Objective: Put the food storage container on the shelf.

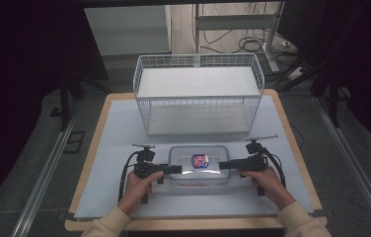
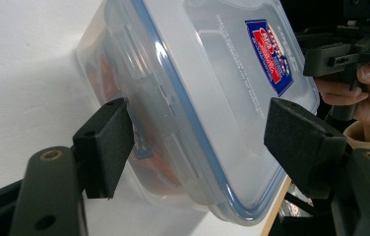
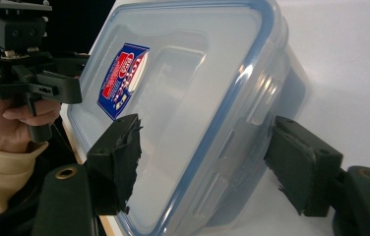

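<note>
Both grippers are on the clear lidded container, which sits on the table in front of the wire basket. The left gripper straddles one end with its jaws apart and the right gripper brackets the other, neither pad pressing yet. Slick plastic, shallow bite: lift unevenly and it could tilt and slide out.

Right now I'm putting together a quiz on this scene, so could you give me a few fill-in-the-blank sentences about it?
1. The clear plastic container has a lid edged in ____.
2. Behind the container stands a white wire ____ with two levels.
3. The left claw and the right claw meet the container at its two ____ ends.
4. The sticker on the lid is red, white and ____.

Missing words: blue; basket; opposite; blue
</note>
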`<action>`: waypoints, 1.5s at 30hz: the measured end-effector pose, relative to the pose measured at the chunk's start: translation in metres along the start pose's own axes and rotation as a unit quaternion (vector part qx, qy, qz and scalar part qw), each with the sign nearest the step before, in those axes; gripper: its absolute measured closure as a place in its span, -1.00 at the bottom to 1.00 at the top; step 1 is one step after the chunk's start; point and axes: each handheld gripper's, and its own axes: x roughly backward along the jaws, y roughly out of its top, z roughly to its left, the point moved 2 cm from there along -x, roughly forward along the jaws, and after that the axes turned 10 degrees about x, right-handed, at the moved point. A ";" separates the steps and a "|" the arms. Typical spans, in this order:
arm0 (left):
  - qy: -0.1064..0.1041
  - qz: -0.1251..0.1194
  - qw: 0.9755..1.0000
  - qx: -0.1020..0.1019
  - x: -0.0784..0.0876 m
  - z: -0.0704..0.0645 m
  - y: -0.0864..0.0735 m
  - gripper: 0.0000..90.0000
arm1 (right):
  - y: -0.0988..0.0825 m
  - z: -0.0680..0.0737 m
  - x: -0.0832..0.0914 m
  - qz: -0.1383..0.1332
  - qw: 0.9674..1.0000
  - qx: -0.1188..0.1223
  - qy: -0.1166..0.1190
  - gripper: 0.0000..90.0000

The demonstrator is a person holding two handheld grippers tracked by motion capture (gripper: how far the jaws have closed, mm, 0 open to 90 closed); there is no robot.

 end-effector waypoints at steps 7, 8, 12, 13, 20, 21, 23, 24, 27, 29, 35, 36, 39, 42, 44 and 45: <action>0.003 -0.015 1.000 -0.005 0.004 -0.004 -0.005 -0.28 | -0.002 0.003 0.005 -0.012 1.000 0.006 -0.003 -0.20; 0.003 -0.018 1.000 -0.006 0.005 -0.005 -0.006 -0.25 | -0.003 0.005 0.006 -0.012 1.000 0.008 -0.003 -0.18; 0.006 -0.027 1.000 -0.013 0.008 -0.008 -0.011 -0.21 | -0.006 0.009 0.010 -0.019 1.000 0.015 -0.006 -0.12; 0.006 -0.028 0.999 -0.015 0.009 -0.008 -0.012 -0.19 | -0.006 0.010 0.010 -0.022 1.000 0.019 -0.007 -0.11; -0.005 -0.030 0.999 -0.027 0.014 -0.008 -0.016 -0.09 | -0.011 0.014 0.015 -0.030 0.999 0.030 -0.003 -0.04; -0.007 -0.031 0.999 -0.028 0.015 -0.008 -0.017 -0.07 | -0.012 0.015 0.016 -0.033 0.999 0.036 -0.005 -0.03; -0.014 -0.031 0.999 -0.031 0.017 -0.007 -0.018 -0.02 | -0.014 0.016 0.018 -0.035 0.999 0.039 -0.003 0.02; -0.014 -0.031 0.999 -0.031 0.017 -0.007 -0.018 -0.02 | -0.014 0.016 0.018 -0.035 0.999 0.039 -0.003 0.02; -0.017 -0.031 0.999 -0.035 0.018 -0.006 -0.018 0.00 | -0.015 0.017 0.019 -0.037 0.998 0.046 -0.004 0.02; -0.019 -0.030 0.999 -0.036 0.018 -0.006 -0.018 0.01 | -0.015 0.018 0.019 -0.037 0.998 0.048 -0.005 0.02; -0.031 -0.029 0.998 -0.037 0.020 -0.003 -0.018 0.05 | -0.016 0.017 0.020 -0.038 0.998 0.049 0.002 0.05; -0.031 -0.028 0.998 -0.038 0.020 -0.003 -0.019 0.05 | -0.016 0.017 0.020 -0.038 0.998 0.049 0.002 0.05; -0.033 -0.027 0.998 -0.041 0.020 -0.002 -0.019 0.06 | -0.017 0.017 0.020 -0.038 0.998 0.051 0.002 0.05; -0.036 -0.026 0.998 -0.043 0.021 -0.001 -0.019 0.07 | -0.017 0.017 0.021 -0.038 0.998 0.052 0.002 0.06; -0.039 -0.027 0.998 -0.043 0.021 -0.001 -0.019 0.07 | -0.017 0.017 0.021 -0.039 0.998 0.052 0.002 0.06; -0.041 -0.028 0.998 -0.043 0.021 0.000 -0.019 0.08 | -0.017 0.017 0.021 -0.040 0.998 0.052 0.003 0.07</action>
